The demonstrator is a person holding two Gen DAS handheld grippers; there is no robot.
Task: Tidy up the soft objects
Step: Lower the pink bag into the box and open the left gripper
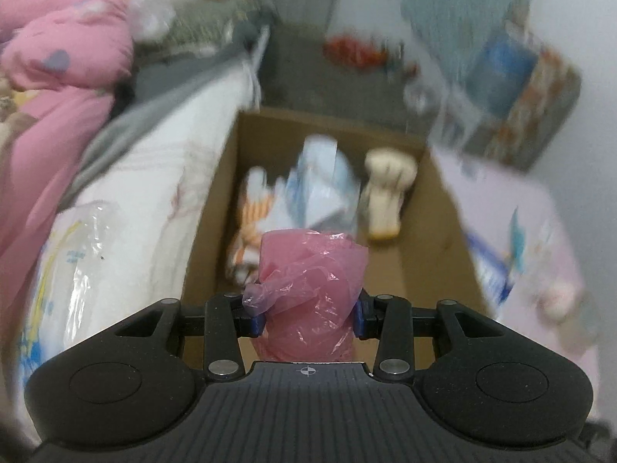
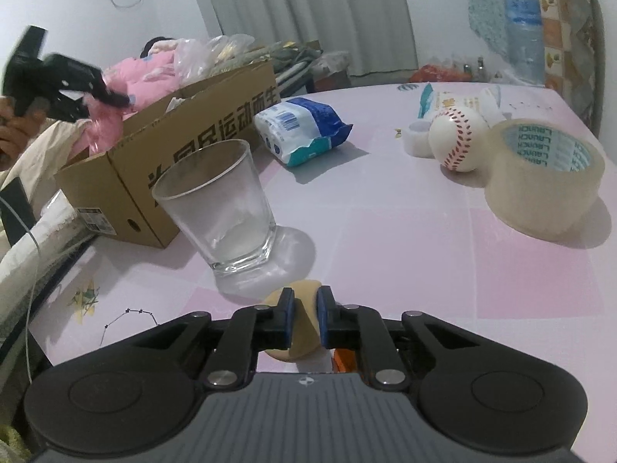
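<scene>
My left gripper (image 1: 308, 308) is shut on a crumpled pink plastic bag (image 1: 308, 270) and hangs over the open cardboard box (image 1: 216, 208). In the box lie a cream plush toy (image 1: 385, 193), a blue-and-white packet (image 1: 320, 177) and an orange-striped soft item (image 1: 250, 208). In the right wrist view, my right gripper (image 2: 306, 308) is low over the pink table (image 2: 405, 254). Its pads pinch a beige soft pad (image 2: 304, 332) that fills the gap between them. The same box (image 2: 193, 135) stands at the table's left edge.
An empty glass (image 2: 219, 200) stands just beyond the right gripper. A blue tissue pack (image 2: 300, 127), a baseball (image 2: 459, 139), a small tape roll (image 2: 418, 139) and a big tape roll (image 2: 543, 177) lie farther back. Pink bedding (image 1: 58, 58) is piled left of the box.
</scene>
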